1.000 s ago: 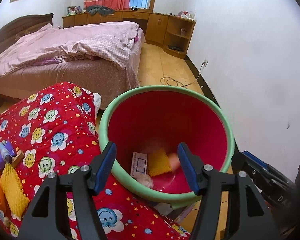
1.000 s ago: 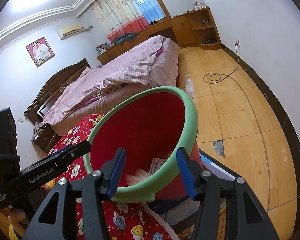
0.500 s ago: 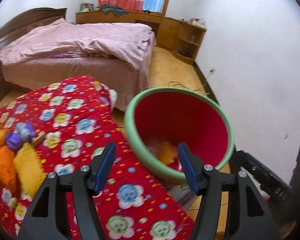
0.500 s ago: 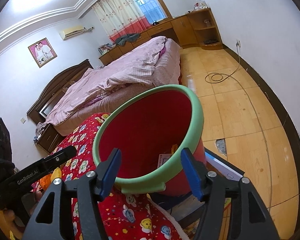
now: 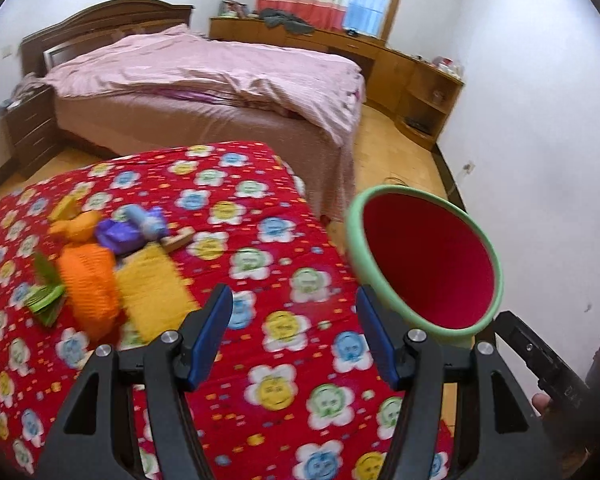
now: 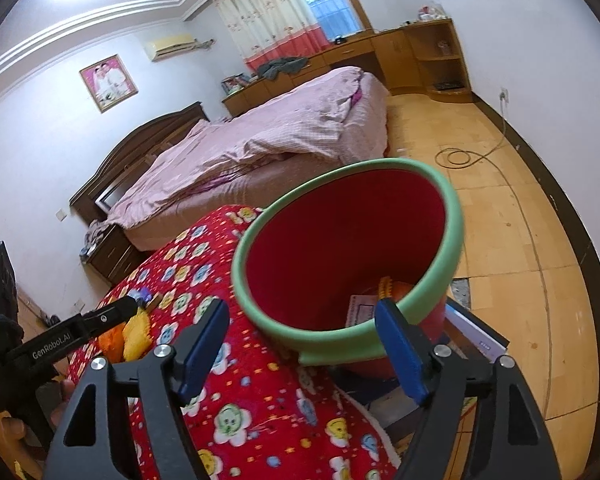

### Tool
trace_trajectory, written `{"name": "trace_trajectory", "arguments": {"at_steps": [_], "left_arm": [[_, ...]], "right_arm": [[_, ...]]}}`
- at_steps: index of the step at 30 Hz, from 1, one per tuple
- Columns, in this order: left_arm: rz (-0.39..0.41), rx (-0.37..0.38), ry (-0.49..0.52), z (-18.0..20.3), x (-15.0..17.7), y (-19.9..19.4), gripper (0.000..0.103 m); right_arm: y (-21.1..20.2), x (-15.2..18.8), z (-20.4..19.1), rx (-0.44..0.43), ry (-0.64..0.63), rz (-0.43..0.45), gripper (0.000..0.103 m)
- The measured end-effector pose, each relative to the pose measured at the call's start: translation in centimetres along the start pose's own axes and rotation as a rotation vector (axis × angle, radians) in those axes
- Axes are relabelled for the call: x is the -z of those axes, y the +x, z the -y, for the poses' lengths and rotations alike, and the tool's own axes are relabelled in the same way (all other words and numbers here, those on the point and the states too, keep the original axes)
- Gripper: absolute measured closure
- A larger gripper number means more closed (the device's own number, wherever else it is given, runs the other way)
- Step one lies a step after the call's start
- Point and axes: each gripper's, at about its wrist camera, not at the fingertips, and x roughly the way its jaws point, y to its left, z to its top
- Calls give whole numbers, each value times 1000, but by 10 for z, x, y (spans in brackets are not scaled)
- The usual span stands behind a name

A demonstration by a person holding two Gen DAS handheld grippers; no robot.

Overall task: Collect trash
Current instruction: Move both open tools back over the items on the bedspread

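Now hovering w/ left gripper [image 5: 292, 332] over red flowered blanket [image 5: 260, 240], jaws apart, nothing between; probably aiming toward trash pile beside it: orange piece [image 5: 86, 276], yellow piece [image 5: 148, 284], purple wrapper [image 5: 120, 234], all lying together on blanket, well apart from bin. Holding right gripper [image 6: 302, 350] just before red bin w/ green rim [image 6: 454, 216], jaws just opening wider, empty, not touching rim. Already sitting at bin bottom: paper card [image 6: 360, 308] & yellow-orange bits [image 6: 392, 288]. Standing bin at blanket edge, prob. for short carry.
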Motion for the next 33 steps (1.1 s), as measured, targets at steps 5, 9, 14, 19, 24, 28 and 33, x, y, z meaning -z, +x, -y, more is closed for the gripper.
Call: {"name": "trace_trajectory", "arguments": {"at_steps": [5, 9, 14, 19, 24, 28, 33], "left_arm": [[16, -37, -49, -27, 3, -15, 39], [33, -78, -77, -50, 6, -27, 39], [51, -120, -123, -81, 9, -41, 39], [57, -165, -156, -111, 13, -50, 39], [59, -216, -170, -140, 16, -57, 39], [52, -253, -177, -161, 19, -57, 39], [37, -284, -197, -187, 24, -54, 39]], "right_arm": [[3, 4, -23, -31, -35, -15, 22], [7, 5, -43, -48, -64, -24, 17], [13, 11, -65, -53, -91, -35, 11], [23, 17, -86, -60, -121, -60, 11], [34, 22, -103, -67, -140, -81, 11], [44, 27, -114, -68, -154, -98, 11], [55, 35, -128, -68, -177, -123, 11]]}}
